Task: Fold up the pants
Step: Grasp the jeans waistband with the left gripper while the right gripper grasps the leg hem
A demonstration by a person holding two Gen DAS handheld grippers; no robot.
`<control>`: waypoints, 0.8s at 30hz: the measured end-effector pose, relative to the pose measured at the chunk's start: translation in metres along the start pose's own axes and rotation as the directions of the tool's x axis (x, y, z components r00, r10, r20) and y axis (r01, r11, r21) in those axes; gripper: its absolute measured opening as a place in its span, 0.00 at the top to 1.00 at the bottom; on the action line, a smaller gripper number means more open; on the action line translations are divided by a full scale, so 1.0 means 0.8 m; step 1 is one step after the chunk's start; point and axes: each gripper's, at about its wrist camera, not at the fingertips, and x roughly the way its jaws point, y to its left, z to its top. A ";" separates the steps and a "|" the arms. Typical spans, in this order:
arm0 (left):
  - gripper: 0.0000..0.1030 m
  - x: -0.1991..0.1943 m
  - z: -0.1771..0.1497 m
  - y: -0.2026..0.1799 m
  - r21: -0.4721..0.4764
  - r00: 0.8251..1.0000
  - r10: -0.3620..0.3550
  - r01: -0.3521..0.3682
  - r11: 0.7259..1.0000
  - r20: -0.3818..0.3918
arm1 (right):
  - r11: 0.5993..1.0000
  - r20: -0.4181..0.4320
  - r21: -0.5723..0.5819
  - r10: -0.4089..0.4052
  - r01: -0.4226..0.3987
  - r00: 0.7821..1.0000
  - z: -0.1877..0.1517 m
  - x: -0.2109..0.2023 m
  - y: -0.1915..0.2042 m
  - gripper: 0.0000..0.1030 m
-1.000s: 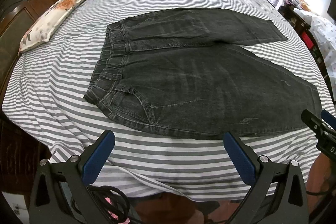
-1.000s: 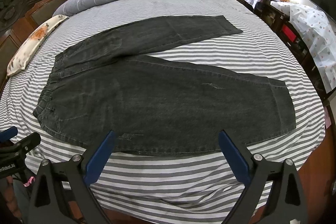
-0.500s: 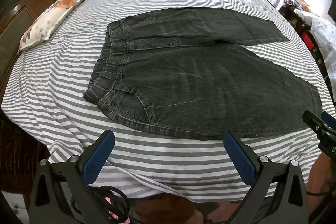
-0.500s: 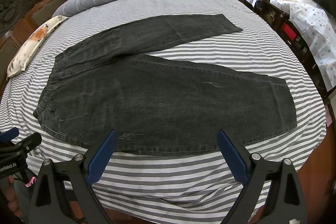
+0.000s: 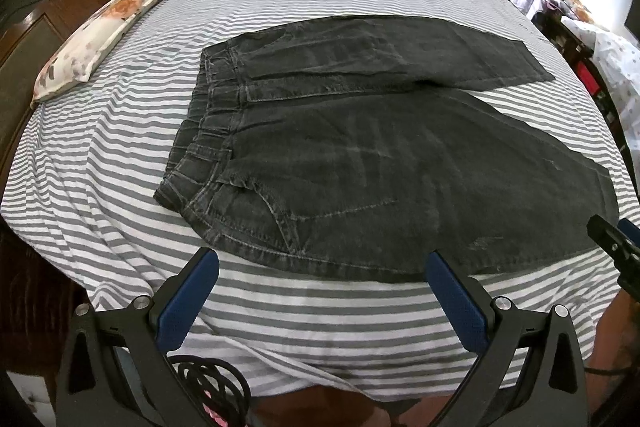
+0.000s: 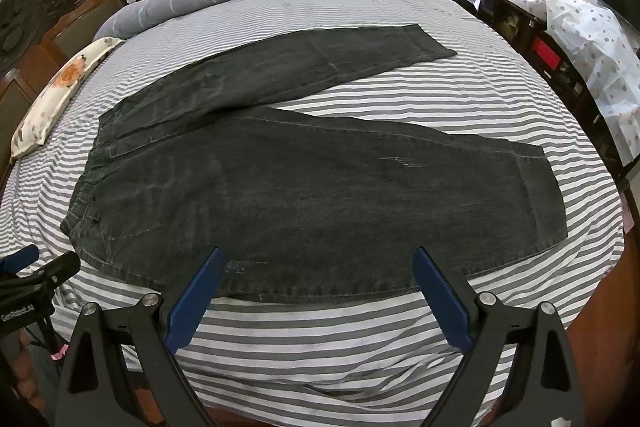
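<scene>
Both grippers, left gripper (image 5: 322, 265) and right gripper (image 6: 316, 263), gape empty before the pants (image 6: 320, 195); "GenRobot.AI" marks the left.

"GenRobot.AI" on left gripper (image 6: 24, 291) body

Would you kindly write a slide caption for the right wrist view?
Open right claw poised at the near edge of dark jeans spread flat on a striped bed.
</scene>
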 end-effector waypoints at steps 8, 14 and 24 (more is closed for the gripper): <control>0.02 0.018 0.019 0.019 -0.012 0.999 -0.037 0.037 0.999 0.011 | 1.000 -0.006 -0.014 0.011 -0.011 1.000 0.007 0.017 0.009 0.09; 0.18 0.036 0.048 0.066 -0.067 0.994 -0.090 0.093 0.993 0.056 | 0.999 0.005 -0.013 0.049 -0.049 0.999 0.019 0.037 0.018 0.09; 0.62 0.107 0.124 0.178 -0.248 0.963 -0.262 0.270 0.930 0.068 | 0.991 -0.015 0.008 0.135 -0.135 0.991 0.066 0.102 0.059 0.09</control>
